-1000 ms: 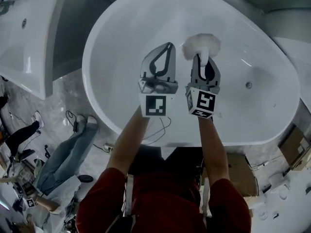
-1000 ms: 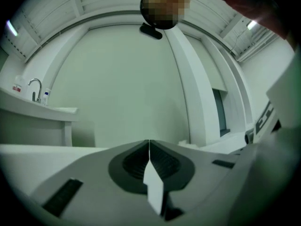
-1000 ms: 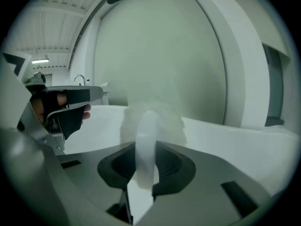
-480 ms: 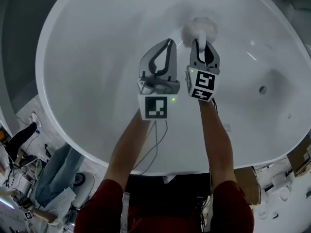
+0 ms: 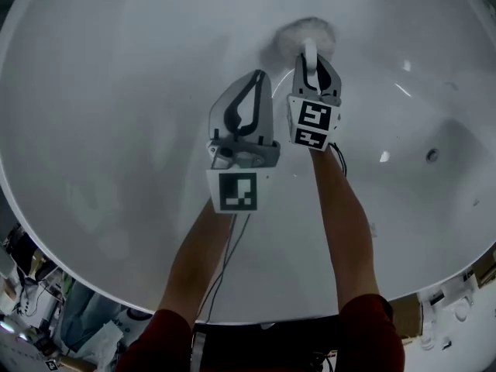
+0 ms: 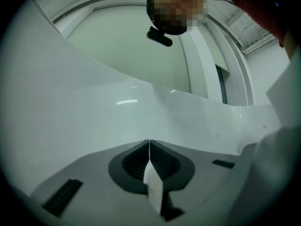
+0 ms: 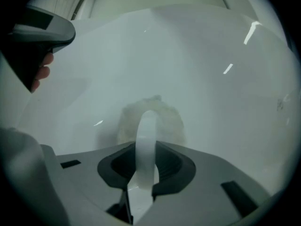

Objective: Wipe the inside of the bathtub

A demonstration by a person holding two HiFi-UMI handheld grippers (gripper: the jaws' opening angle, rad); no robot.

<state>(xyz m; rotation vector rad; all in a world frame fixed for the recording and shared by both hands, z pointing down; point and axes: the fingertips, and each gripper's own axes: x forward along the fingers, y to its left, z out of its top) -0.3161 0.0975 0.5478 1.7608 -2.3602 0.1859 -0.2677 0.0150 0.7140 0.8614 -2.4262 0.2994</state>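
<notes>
Your right gripper (image 5: 311, 56), pinching the brush (image 5: 307, 36) by its handle, has dropped to the bathtub (image 5: 116, 91) wall, well apart from the drain (image 5: 432, 155). You can start wiping. Your left gripper (image 5: 260, 76) is pressed together, idle.

The bathtub (image 5: 116, 91) runs past the head view's edges, and the right tool (image 5: 310, 59) hides part of the duster (image 5: 294, 33).

- Left gripper (image 5: 262, 76) is held forward, its jaws closed tip to tip with nothing between them; its marker cube (image 5: 235, 191) faces up.
- Right gripper (image 5: 312, 59) reaches slightly farther, its jaws clamped on a white brush handle (image 7: 146, 126).
- Both bare forearms stretch forward side by side: left forearm (image 5: 203, 254) and right forearm (image 5: 345, 223).
- Red sleeves (image 5: 372, 332) cover the upper arms.
</notes>
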